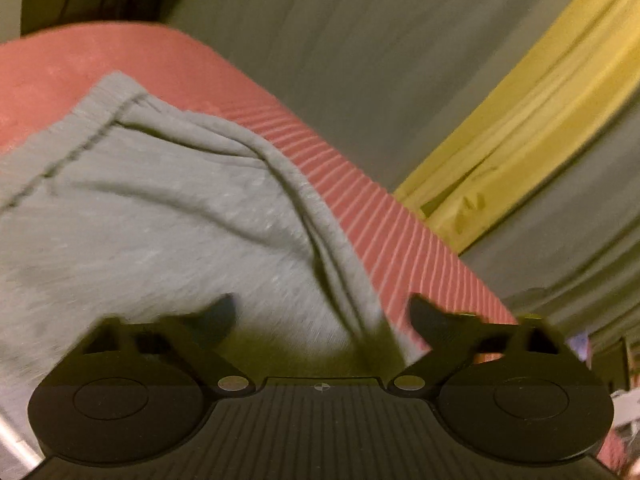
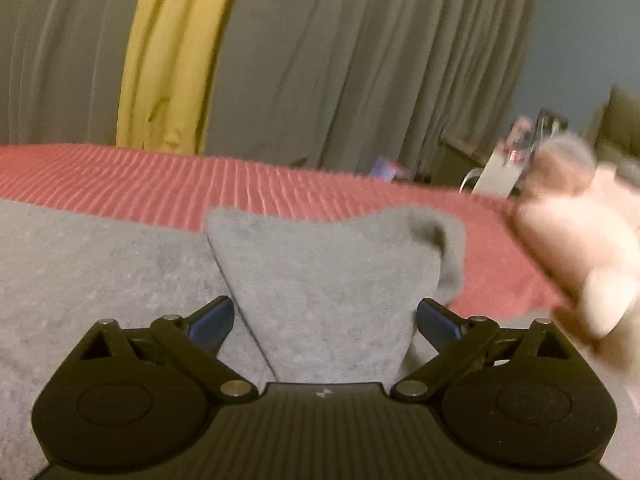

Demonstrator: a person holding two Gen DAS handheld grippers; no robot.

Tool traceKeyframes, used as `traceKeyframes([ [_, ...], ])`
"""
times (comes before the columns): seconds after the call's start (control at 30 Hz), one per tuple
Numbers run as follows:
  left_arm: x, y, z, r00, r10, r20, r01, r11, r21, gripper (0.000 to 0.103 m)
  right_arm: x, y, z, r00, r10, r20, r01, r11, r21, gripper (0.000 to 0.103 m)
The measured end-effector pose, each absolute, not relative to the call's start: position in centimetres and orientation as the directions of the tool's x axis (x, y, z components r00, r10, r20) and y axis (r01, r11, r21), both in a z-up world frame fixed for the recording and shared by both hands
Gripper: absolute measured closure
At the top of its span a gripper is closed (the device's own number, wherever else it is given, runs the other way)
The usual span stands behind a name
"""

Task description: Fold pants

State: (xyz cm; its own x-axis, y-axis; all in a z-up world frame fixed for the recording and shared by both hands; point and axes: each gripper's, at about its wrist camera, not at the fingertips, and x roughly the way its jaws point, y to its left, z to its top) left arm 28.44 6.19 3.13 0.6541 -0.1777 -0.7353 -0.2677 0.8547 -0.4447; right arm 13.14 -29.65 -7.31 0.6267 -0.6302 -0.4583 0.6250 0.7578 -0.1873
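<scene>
Left tongs [image 1: 322, 314]: spread, grasping nothing, above blurred grey pants [image 1: 168, 216] lying on the red ribbed cover [image 1: 384, 232]. Right tongs [image 2: 325, 318]: spread, a pants corner between them, ungripped. Blurred hand [image 2: 580, 240], cut off at the right edge.

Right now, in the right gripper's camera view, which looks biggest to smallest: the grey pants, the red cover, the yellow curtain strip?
1. grey pants, though they lie nearest the camera, which inflates them.
2. red cover.
3. yellow curtain strip, clearly smallest.
</scene>
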Motion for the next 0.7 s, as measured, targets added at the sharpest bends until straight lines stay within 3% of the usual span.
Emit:
traceKeyframes([
  [0.03,29.4,6.1,2.7,0.642,-0.189,-0.743,-0.275,0.848,-0.453,0.034,13.1,-30.1,-7.5,0.635,-0.621,-0.46,0.626,0.762,-0.165,0.015],
  [0.07,30.2,5.9,2.2,0.63,-0.212,-0.747,-0.272,0.841,-0.468,0.035,13.0,-30.2,-7.3,0.643,-0.615,-0.456,0.625,0.766,-0.152,0.034],
  [0.1,30.9,5.8,1.8,0.619,-0.24,-0.747,-0.262,0.834,-0.485,0.041,12.8,-30.4,-7.0,0.644,-0.624,-0.443,0.632,0.76,-0.152,0.063],
  [0.13,31.4,5.7,1.4,0.607,-0.27,-0.748,-0.248,0.83,-0.5,0.048,12.5,-30.3,-6.7,0.638,-0.639,-0.431,0.643,0.749,-0.16,0.076],
  [0.17,32.0,5.6,1.2,0.593,-0.293,-0.75,-0.243,0.823,-0.513,0.068,12.3,-30.6,-6.4,0.634,-0.647,-0.423,0.655,0.74,-0.149,0.088],
  [0.2,32.0,5.6,1.0,0.585,-0.302,-0.752,-0.256,0.812,-0.525,0.087,11.7,-30.9,-6.1,0.647,-0.63,-0.43,0.658,0.746,-0.103,0.089],
  [0.23,31.8,5.8,1.0,0.594,-0.317,-0.74,-0.27,0.787,-0.554,0.09,11.3,-31.4,-6.0,0.659,-0.608,-0.443,0.659,0.75,-0.049,0.09],
  [0.4,28.6,7.3,3.4,0.649,-0.388,-0.654,-0.218,0.729,-0.649,0.091,8.0,-34.5,-3.9,0.719,-0.551,-0.424,0.672,0.707,0.22,0.096],
  [0.63,17.4,10.7,10.2,0.796,-0.44,-0.416,-0.026,0.662,-0.749,0.095,0.5,-36.5,-0.4,0.766,-0.532,-0.362,0.643,0.637,0.425,0.097],
  [0.7,15.2,11.2,11.5,0.791,-0.433,-0.432,-0.016,0.691,-0.723,0.093,-2.0,-35.7,0.1,0.774,-0.524,-0.355,0.633,0.632,0.447,0.097],
])
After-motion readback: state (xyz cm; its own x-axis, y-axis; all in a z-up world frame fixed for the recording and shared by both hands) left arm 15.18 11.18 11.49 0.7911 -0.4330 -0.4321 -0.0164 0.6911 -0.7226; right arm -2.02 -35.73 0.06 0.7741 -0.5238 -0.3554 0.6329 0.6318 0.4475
